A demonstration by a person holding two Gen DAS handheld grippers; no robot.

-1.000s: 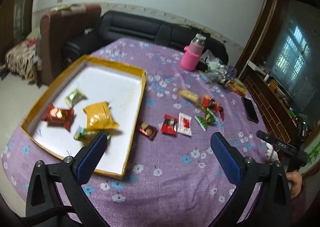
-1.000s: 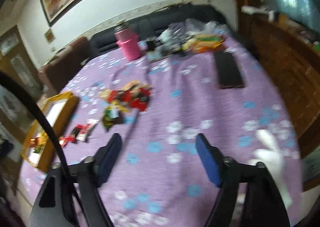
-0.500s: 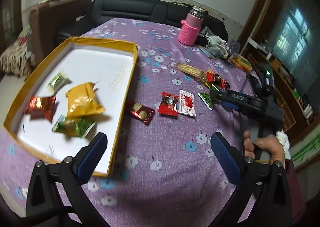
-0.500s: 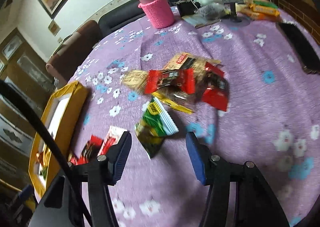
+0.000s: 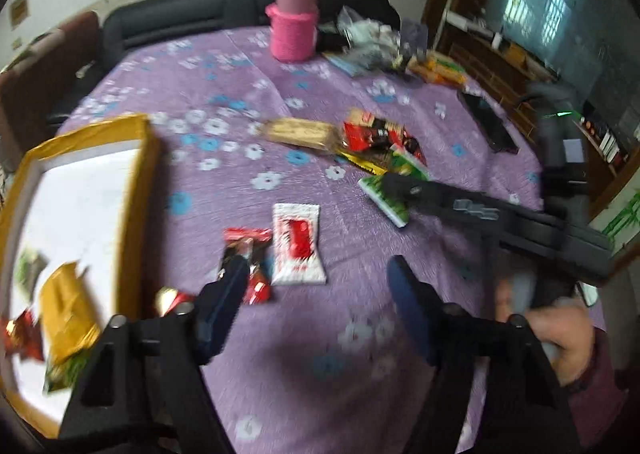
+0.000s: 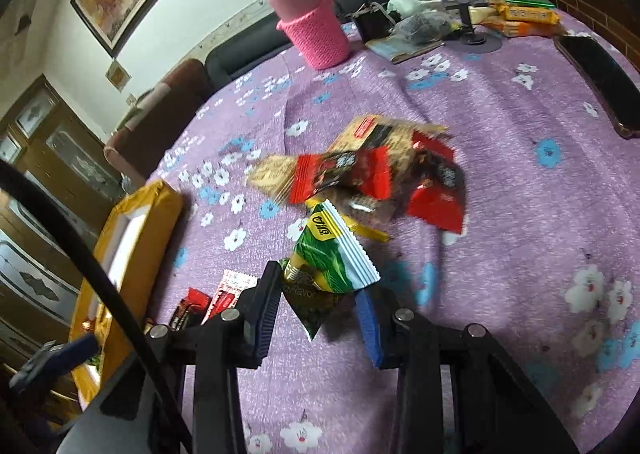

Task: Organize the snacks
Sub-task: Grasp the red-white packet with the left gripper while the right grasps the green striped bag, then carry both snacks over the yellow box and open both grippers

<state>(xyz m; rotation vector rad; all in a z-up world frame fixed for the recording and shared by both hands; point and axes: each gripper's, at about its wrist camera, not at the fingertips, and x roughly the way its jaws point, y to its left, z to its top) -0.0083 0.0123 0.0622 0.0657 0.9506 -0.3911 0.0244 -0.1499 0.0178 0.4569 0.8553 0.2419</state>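
My right gripper (image 6: pixel 318 304) is open, its jaws on either side of two green snack packets (image 6: pixel 332 260) lying on the purple cloth; these also show in the left wrist view (image 5: pixel 390 189). A pile of red and tan packets (image 6: pixel 372 173) lies just beyond. My left gripper (image 5: pixel 316 302) is open and empty above the cloth, near a red packet (image 5: pixel 246 254) and a white-and-red packet (image 5: pixel 298 244). The gold-rimmed tray (image 5: pixel 142 181) at left holds a yellow packet (image 5: pixel 64 314) and several others.
A pink-sleeved bottle (image 6: pixel 314 29) stands at the back of the table. A black phone (image 6: pixel 600 77) lies at the right. A phone stand (image 6: pixel 466 1), bags and orange boxes (image 6: pixel 520 15) crowd the far right corner. A dark sofa sits behind.
My right gripper has moved forward and narrowed around the green packets. My left gripper has swung right and forward from the tray toward the loose packets and has narrowed.
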